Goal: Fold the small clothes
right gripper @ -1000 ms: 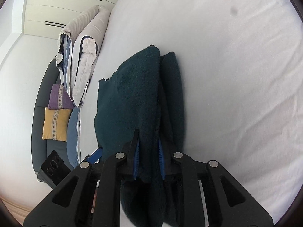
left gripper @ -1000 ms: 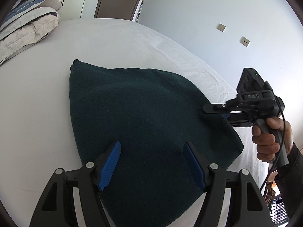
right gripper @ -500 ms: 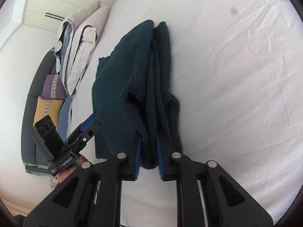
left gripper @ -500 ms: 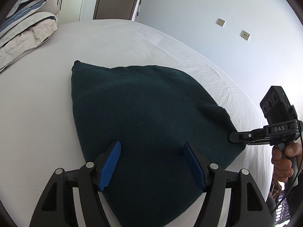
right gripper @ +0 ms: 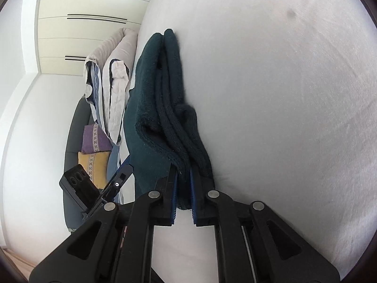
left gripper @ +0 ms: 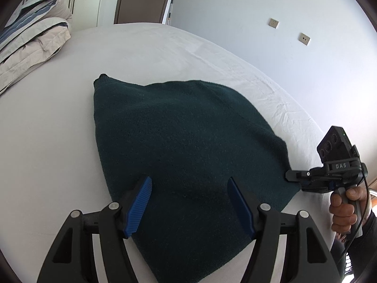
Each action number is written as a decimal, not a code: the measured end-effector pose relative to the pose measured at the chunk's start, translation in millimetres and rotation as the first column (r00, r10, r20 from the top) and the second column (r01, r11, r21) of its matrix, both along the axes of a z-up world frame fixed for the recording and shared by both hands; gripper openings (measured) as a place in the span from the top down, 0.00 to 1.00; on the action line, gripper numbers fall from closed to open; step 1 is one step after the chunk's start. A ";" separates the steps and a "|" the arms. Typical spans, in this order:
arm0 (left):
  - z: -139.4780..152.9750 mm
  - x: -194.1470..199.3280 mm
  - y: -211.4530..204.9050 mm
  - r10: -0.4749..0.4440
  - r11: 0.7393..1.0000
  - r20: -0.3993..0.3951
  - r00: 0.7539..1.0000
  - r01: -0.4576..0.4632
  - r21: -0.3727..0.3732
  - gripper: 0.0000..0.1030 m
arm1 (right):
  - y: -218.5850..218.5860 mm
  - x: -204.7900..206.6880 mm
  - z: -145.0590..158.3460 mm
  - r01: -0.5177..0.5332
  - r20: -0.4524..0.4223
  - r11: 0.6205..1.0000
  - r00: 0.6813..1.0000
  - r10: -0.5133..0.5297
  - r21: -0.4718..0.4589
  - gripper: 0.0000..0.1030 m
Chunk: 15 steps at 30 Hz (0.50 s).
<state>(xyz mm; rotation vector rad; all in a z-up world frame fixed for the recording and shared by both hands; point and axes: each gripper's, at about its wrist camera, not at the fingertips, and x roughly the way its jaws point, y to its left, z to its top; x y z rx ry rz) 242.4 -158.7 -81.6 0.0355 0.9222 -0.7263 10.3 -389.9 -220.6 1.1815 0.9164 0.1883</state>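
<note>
currently mid-fold: dark green knitted garment lies on white bed sheet. right gripper pinches its stacked edge at 3 o'clock; left gripper hovers above, fingers spread. next, likely lay the edge down, release, smooth.

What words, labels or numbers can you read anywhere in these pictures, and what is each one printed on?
"DAS": pale letters on the black body of the right gripper, seen in the left wrist view just below its black camera block.

Nothing else is legible. The dark green knitted garment, the white bed sheet, the folded beige and blue duvet and the two beige wall plates show no readable text.
</note>
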 end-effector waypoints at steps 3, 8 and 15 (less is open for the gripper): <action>15.8 2.0 3.2 0.018 0.999 0.036 0.999 -0.017 -0.039 0.33 | 0.7 -11.9 28.5 0.009 -0.015 0.993 1.000 -0.011 -0.121 0.89; 14.3 24.4 -6.4 0.036 0.997 0.007 0.999 -0.035 -0.069 0.34 | 16.2 -2.0 89.7 -0.009 0.159 0.984 0.987 0.037 -0.176 0.86; -11.5 33.3 -13.3 0.030 0.999 -0.022 0.999 -0.031 -0.040 0.35 | 32.0 63.0 38.9 -0.129 0.003 0.970 0.991 0.132 -0.207 0.88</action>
